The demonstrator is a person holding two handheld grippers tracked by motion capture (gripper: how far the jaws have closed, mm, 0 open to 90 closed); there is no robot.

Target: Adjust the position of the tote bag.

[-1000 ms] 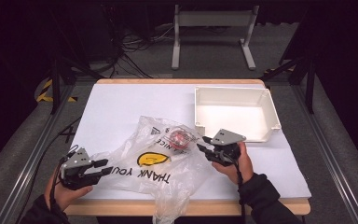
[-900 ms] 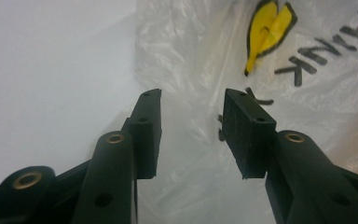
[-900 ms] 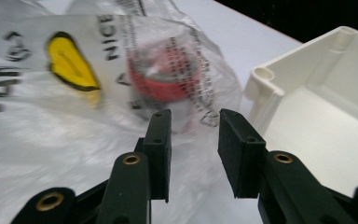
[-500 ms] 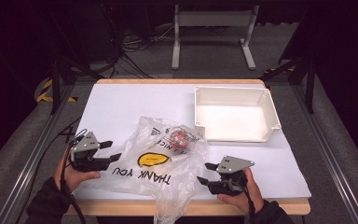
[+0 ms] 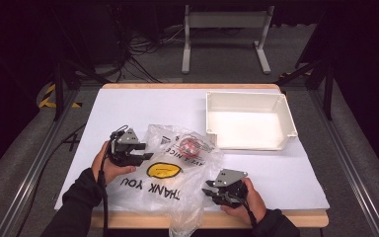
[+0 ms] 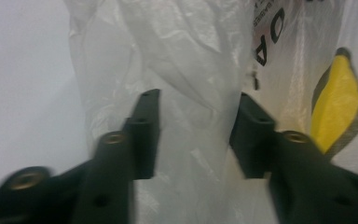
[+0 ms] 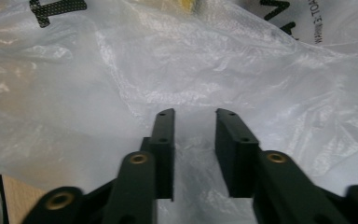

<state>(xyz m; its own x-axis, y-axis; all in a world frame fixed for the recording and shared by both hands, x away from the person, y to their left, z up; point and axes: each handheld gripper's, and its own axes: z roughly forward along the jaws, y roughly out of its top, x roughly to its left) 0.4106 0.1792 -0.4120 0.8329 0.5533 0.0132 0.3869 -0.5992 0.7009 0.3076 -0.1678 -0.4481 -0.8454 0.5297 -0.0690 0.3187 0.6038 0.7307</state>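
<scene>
red thing (image 5: 189, 145): blurred inside bag (image 5: 177, 197), unidentifiable | bag's lower end: cut off at bottom edge | small print: unreadable

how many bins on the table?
1. A white bin stands at the table's far right, beyond the plastic bag. Anything under or inside the crumpled bag can't be ruled out.

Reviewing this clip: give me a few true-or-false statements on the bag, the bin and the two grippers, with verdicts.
1. The white bin is empty. True.
2. The plastic bag lies inside the bin. False: it lies on the table, beside the bin.
3. A red item shows through the bag. True.
4. The left gripper is at the bin's rim. False: it is at the bag's left edge.
5. The right gripper is at the bag's lower right part. True.
</scene>
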